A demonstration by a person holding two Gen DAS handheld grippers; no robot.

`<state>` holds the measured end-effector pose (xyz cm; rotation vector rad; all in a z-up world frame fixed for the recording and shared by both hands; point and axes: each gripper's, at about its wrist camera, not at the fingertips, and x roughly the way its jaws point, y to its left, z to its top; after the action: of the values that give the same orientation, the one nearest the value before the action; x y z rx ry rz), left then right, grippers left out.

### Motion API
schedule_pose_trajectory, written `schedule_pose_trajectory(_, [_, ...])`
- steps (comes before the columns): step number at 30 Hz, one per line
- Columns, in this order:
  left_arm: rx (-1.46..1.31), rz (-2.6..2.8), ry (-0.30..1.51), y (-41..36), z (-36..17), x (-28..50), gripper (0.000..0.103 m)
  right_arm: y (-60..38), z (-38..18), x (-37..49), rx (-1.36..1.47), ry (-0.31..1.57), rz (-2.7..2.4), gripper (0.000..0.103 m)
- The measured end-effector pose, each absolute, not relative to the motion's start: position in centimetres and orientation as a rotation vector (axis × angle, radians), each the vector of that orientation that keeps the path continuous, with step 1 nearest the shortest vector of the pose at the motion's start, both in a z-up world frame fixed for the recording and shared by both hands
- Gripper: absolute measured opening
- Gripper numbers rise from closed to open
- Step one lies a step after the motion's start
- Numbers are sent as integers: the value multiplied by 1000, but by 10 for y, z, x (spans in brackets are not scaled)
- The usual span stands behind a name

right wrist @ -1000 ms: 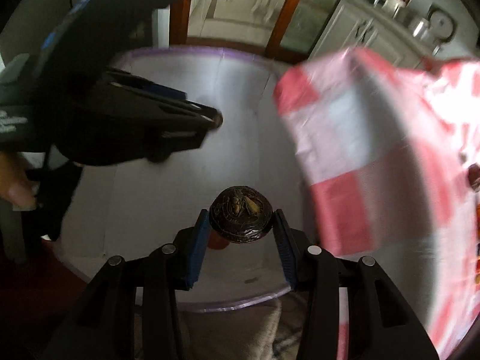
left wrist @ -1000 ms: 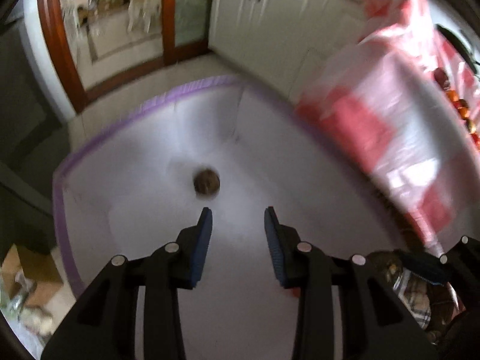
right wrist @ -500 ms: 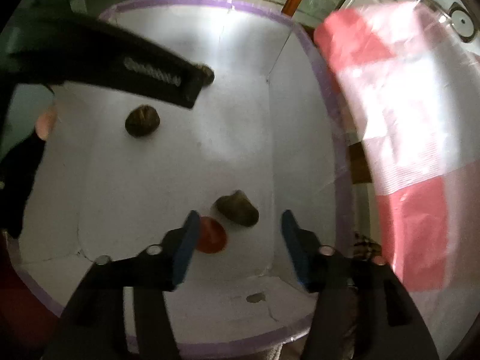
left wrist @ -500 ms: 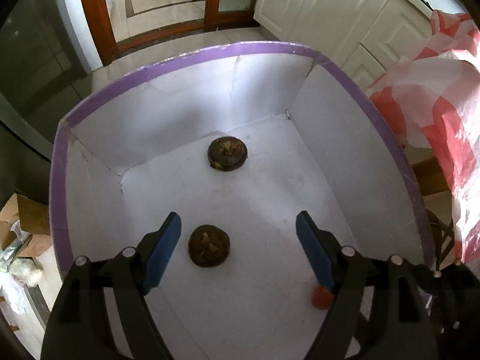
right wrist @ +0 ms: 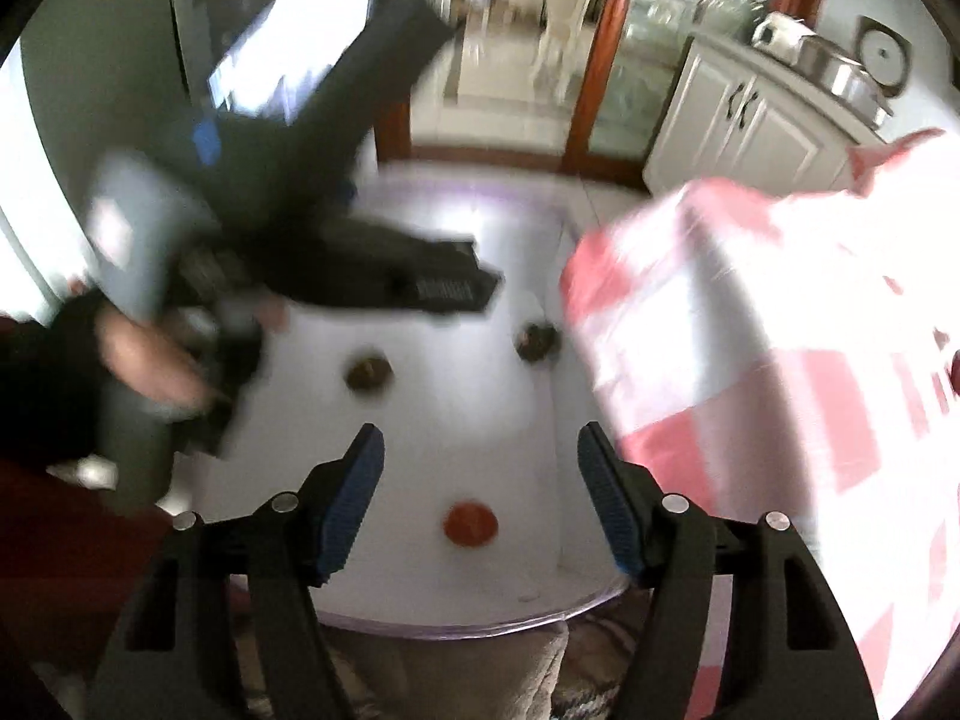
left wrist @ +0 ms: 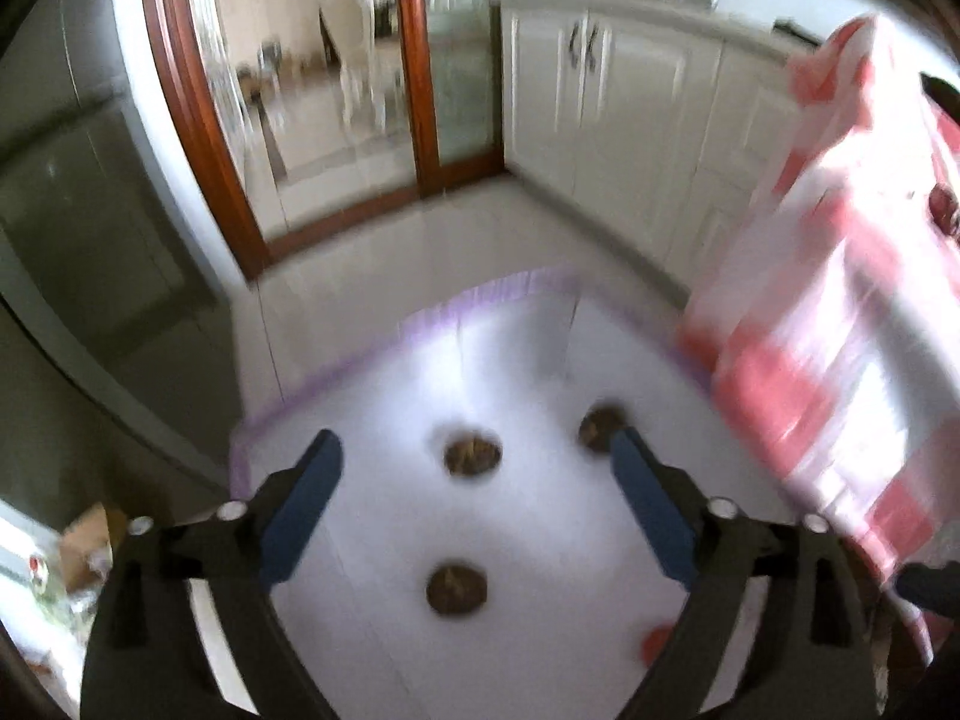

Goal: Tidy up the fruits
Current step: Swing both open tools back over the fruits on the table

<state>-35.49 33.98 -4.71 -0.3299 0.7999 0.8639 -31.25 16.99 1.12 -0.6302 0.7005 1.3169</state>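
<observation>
A white box with a purple rim [left wrist: 420, 324] holds three dark brown round fruits [left wrist: 472, 455] [left wrist: 602, 427] [left wrist: 456, 588] and a small red fruit [left wrist: 657, 639]. My left gripper [left wrist: 474, 492] is open and empty above the box. My right gripper [right wrist: 482, 483] is open and empty above the box's near side, over the red fruit [right wrist: 470, 522]. Two brown fruits [right wrist: 369, 373] [right wrist: 538, 341] show in the right wrist view, and the left gripper's body [right wrist: 372, 264] crosses it at the left.
A table with a red and white checked cloth [left wrist: 840, 372] stands right of the box [right wrist: 750, 360]. White cabinets [left wrist: 600, 102] and a wood-framed glass door [left wrist: 336, 90] lie behind. Clutter lies on the floor at the lower left [left wrist: 78, 546].
My right gripper opened and let go of its brown fruit, which now lies in the box. Both grippers have risen away from the box floor.
</observation>
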Motion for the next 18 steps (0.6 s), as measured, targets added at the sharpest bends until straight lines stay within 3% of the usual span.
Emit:
schedule_pose_trajectory(4, [-252, 833, 601, 316, 6, -334, 101, 121, 65, -278, -381, 578, 1265, 85])
schedule_pose_trajectory(7, [-259, 716, 526, 294, 36, -304, 101, 73, 87, -241, -244, 537, 1160, 88])
schedule_pose_trajectory(12, [-305, 440, 568, 240, 66, -210, 101, 0, 93, -172, -118, 555, 861, 88])
schedule_pose_trajectory(18, [-238, 237, 686, 171, 55, -63, 101, -85, 80, -99, 26, 595, 606, 88])
